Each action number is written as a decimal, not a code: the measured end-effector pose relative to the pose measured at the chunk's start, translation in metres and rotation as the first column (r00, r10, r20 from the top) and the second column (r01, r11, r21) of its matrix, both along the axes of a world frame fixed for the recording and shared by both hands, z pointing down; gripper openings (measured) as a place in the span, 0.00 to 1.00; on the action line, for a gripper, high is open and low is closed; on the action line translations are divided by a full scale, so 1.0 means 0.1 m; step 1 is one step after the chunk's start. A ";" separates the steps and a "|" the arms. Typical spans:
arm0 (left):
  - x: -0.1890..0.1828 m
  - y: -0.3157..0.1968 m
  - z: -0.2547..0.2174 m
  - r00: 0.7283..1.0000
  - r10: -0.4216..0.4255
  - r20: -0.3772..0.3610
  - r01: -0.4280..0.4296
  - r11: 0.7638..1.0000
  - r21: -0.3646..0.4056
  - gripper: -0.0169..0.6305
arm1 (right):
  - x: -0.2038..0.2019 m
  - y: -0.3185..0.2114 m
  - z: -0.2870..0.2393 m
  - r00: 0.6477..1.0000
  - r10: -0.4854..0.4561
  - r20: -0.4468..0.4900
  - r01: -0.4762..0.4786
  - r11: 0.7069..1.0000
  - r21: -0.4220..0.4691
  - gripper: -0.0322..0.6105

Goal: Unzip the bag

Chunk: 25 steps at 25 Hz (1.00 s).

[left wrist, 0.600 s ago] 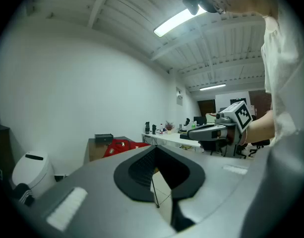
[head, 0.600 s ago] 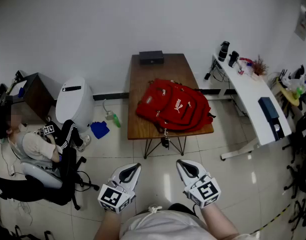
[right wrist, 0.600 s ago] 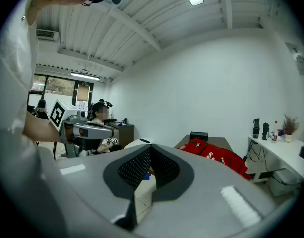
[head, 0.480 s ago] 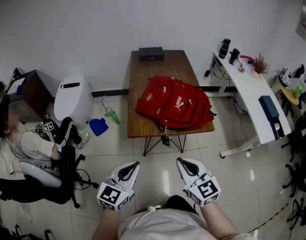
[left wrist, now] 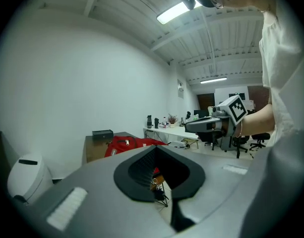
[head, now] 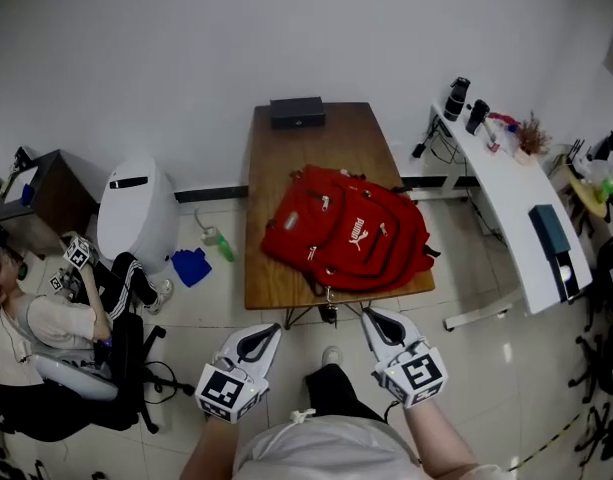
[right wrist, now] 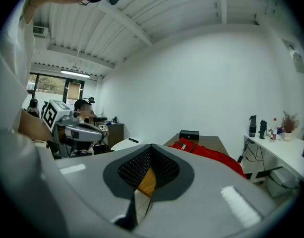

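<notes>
A red backpack [head: 346,230] lies flat on a brown wooden table [head: 286,158], reaching its near right corner. A zip pull hangs over the table's front edge. My left gripper [head: 271,330] is shut and empty, held over the floor just short of the table's front edge. My right gripper [head: 366,313] is also shut and empty, its tip close below the backpack's near edge. The backpack [left wrist: 127,143] shows beyond the closed jaws in the left gripper view. In the right gripper view the backpack [right wrist: 206,151] lies ahead on the table [right wrist: 216,142].
A black box [head: 297,112] sits at the table's far end by the wall. A white desk [head: 506,183] with bottles stands to the right. Left of the table are a white rounded bin [head: 134,218], a blue cloth [head: 191,265] on the floor and a seated person [head: 56,318].
The view has come closer to the table. Both grippers now sit nearer its front edge, the right one almost at the backpack. Both stay shut.
</notes>
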<state>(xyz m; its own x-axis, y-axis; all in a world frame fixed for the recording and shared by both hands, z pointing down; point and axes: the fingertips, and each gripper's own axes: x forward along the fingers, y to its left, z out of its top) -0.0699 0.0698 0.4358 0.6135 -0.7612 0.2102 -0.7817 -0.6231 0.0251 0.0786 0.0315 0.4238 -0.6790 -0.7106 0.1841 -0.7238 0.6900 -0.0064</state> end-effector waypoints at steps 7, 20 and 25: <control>-0.01 -1.19 -0.03 0.998 -0.061 0.020 0.061 0.998 -0.009 0.04 | -0.04 -1.11 -0.05 0.996 -0.076 0.039 0.078 0.995 -0.067 0.06; -0.17 -2.23 0.49 0.999 -0.045 0.018 0.047 0.988 -0.149 0.04 | -0.60 -1.80 0.64 0.990 -0.138 -0.022 0.125 0.947 -0.295 0.06; -0.17 -2.56 0.84 0.999 0.041 -0.003 -0.040 0.976 -0.216 0.04 | -0.89 -1.83 1.28 0.994 -0.096 -0.051 0.062 0.888 -0.456 0.24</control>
